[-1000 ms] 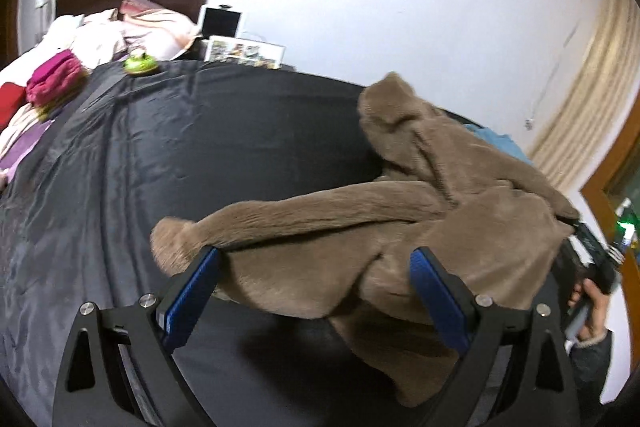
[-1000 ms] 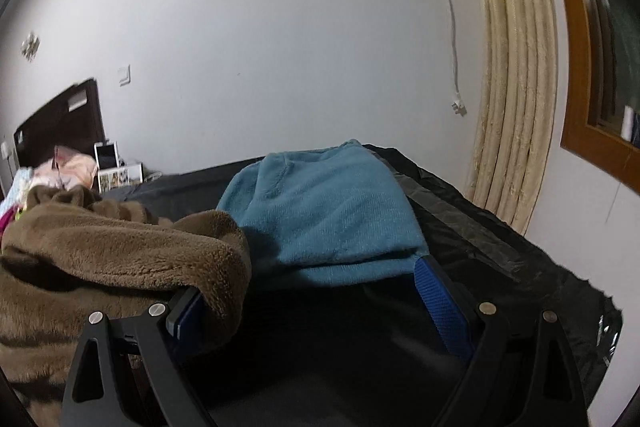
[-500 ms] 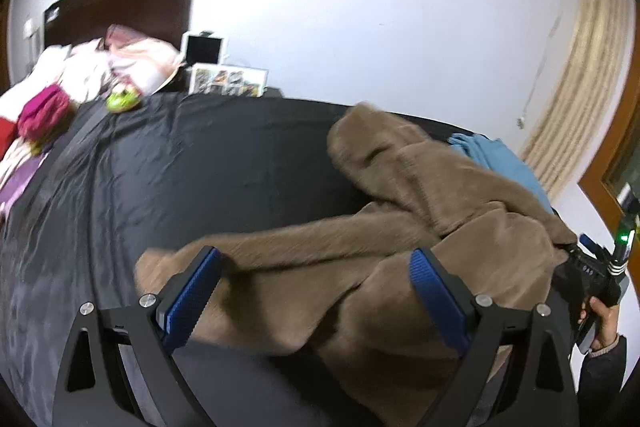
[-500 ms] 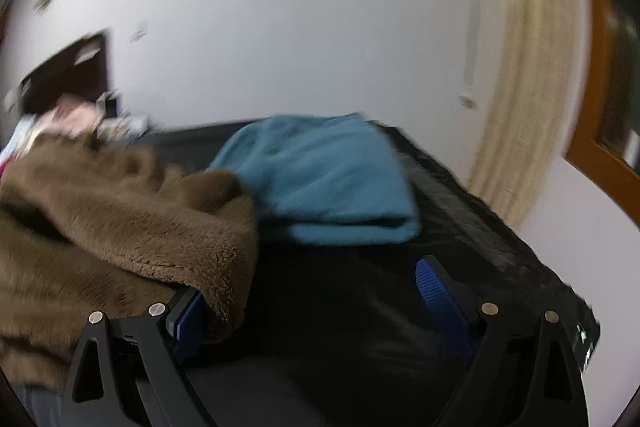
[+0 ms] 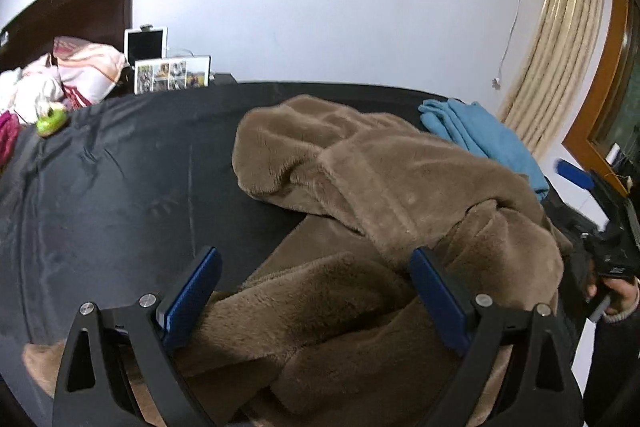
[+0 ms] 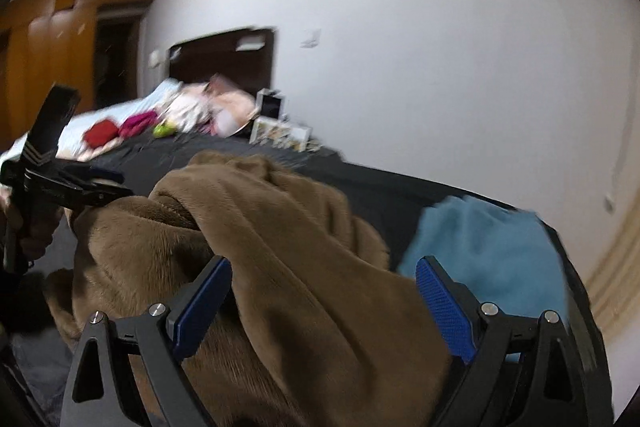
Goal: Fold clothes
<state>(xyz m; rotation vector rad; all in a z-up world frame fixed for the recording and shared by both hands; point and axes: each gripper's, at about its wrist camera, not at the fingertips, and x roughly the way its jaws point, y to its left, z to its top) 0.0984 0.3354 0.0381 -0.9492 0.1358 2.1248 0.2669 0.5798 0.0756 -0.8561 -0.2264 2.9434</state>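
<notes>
Brown fleece garment (image 5: 400, 195) heaped unfolded on black bed cover (image 5: 100, 187), beside folded blue sweater (image 5: 484, 143). Left gripper (image 5: 316, 291) and right gripper (image 6: 324, 303) spread wide, fleece between fingers, ungripped. Folding barely begun.

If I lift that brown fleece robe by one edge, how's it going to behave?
The brown fleece robe is probably very floppy: it lies in slumped, overlapping folds on the black sheet. It likely feels bulky and fairly heavy for cloth, given its thick pile. The plush surface should grip well, though loose parts would likely trail and drag.
</notes>
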